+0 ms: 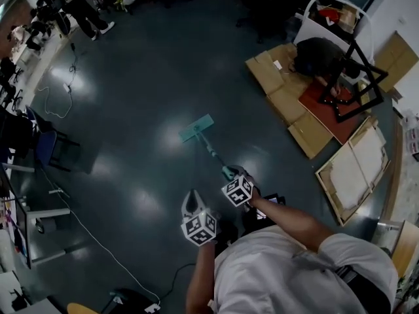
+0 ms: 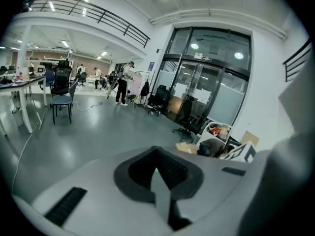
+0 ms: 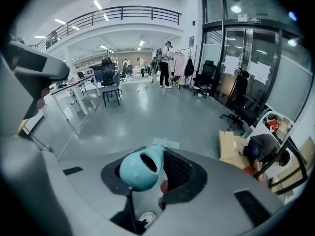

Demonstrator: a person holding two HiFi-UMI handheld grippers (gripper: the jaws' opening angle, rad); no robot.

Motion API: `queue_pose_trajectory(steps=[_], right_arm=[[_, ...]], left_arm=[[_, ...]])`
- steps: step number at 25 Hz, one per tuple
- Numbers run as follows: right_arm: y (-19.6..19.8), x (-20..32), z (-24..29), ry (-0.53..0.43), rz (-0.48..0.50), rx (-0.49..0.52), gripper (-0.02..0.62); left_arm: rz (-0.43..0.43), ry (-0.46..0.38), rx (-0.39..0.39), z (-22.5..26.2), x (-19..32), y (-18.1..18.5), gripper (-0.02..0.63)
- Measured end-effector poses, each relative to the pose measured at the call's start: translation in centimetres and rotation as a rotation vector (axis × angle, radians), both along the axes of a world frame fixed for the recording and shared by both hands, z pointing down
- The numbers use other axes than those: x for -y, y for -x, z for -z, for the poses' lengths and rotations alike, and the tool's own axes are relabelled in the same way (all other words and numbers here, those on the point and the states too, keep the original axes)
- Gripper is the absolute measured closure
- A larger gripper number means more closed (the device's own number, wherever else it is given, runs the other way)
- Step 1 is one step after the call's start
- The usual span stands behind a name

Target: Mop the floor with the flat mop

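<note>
The flat mop has a teal head (image 1: pixel 196 128) lying flat on the dark grey floor, and its handle (image 1: pixel 213 153) slopes back toward me. My right gripper (image 1: pixel 234 174) is shut on the handle's top end. In the right gripper view the teal handle knob (image 3: pixel 139 169) sits between the jaws of the right gripper (image 3: pixel 153 167), with the mop head (image 3: pixel 166 142) on the floor beyond. My left gripper (image 1: pixel 192 203) hangs beside the right one, off the handle. In its own view the left gripper (image 2: pixel 158 170) is shut with nothing in it.
A person (image 1: pixel 319 56) crouches at the right over cardboard sheets (image 1: pixel 288 93) and a black frame (image 1: pixel 357 87). A wooden framed panel (image 1: pixel 357 165) lies nearer. A chair (image 1: pixel 52 146) and desks line the left. A white cable (image 1: pixel 98 241) crosses the floor. People (image 1: pixel 85 8) stand far off.
</note>
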State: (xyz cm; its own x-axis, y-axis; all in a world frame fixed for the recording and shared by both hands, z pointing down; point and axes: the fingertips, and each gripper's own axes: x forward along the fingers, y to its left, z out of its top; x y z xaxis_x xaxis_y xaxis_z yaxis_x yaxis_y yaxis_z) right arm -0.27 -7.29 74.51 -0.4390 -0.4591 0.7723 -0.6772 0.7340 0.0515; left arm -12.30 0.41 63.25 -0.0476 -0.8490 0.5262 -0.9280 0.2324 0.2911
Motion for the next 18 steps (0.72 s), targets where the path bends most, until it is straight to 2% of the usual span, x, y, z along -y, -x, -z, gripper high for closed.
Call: queue_pose_trajectory(steps=[5, 12, 18], right_arm=[[2.9, 5.2, -1.6, -0.057, 0.012, -0.024, 0.480], [4.9, 10.6, -4.7, -0.030, -0.025, -0.035, 0.482], [7.2, 14.0, -5.3, -0.077, -0.005, -0.057, 0.482]], left_arm=[[0.014, 0.001, -0.004, -0.5, 1.0, 1.0, 0.601], [0.049, 0.015, -0.018, -1.2, 0.7, 2.1, 0.601], [0.040, 0.024, -0.012, -1.4, -0.3, 2.5, 0.600]])
